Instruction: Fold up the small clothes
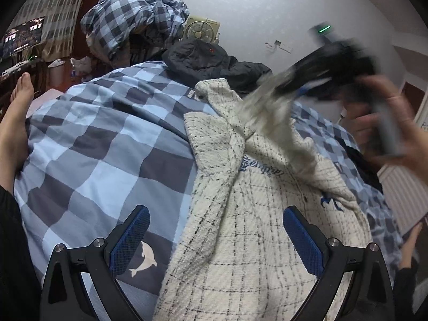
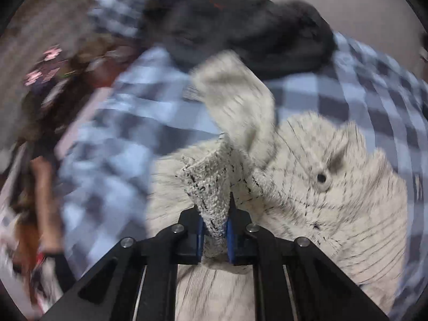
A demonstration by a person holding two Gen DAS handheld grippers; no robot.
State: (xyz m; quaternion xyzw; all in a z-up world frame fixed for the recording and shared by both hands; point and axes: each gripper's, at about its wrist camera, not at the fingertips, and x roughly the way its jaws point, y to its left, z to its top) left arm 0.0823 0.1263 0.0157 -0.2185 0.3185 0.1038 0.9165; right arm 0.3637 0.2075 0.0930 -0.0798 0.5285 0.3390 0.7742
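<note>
The cream knitted cardigan with thin black check lines (image 1: 254, 214) lies spread on the blue-and-grey checked duvet (image 1: 107, 147) covering the bed. The left gripper (image 1: 216, 238) hovers above the near edge of the garment with its blue-padded jaws spread wide and nothing between them. The right gripper (image 2: 215, 234) is clamped on a fold of the cardigan (image 2: 211, 192), which stands up in a peak between the blue pads; in the left wrist view the tool is blurred. A crumpled black jacket (image 1: 211, 61) lies beyond the cardigan.
</note>
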